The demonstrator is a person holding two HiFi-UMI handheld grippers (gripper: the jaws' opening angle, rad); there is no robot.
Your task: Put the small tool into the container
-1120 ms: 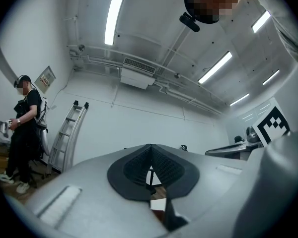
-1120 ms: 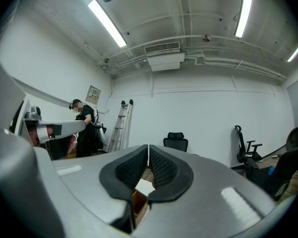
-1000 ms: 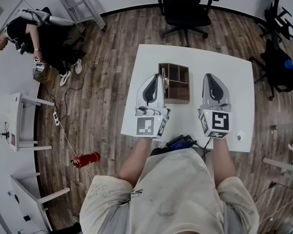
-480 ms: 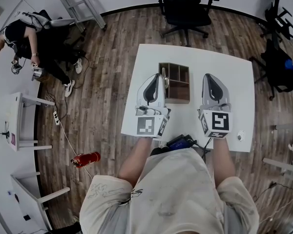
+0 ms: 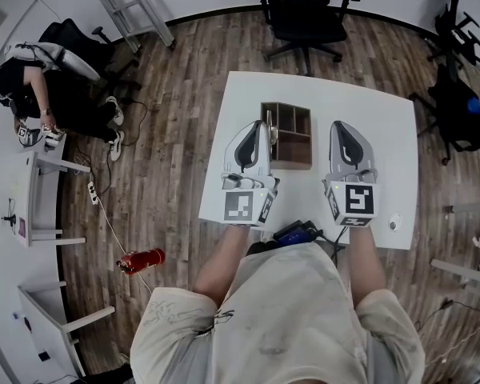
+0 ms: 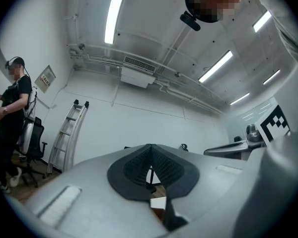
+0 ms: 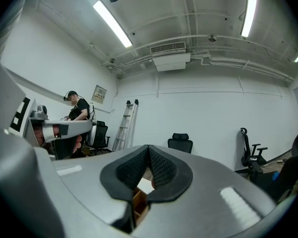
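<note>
Fingers (image 6: pixel 136 166) shut, left gripper (image 5: pixel 262 126), right gripper (image 5: pixel 342 126), container (image 5: pixel 293 162) between

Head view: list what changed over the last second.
Only the bystander at far left moved, stepping down the frame toward the small desk. The left hand-held gripper and right hand-held gripper stayed put over the table, either side of the container.

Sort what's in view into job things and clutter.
Job: wooden container, thin metal tool at its left edge, left gripper, right gripper.
Lying about: blue device and small round thing on the table, red extinguisher on the floor, office chair, ladder.
</note>
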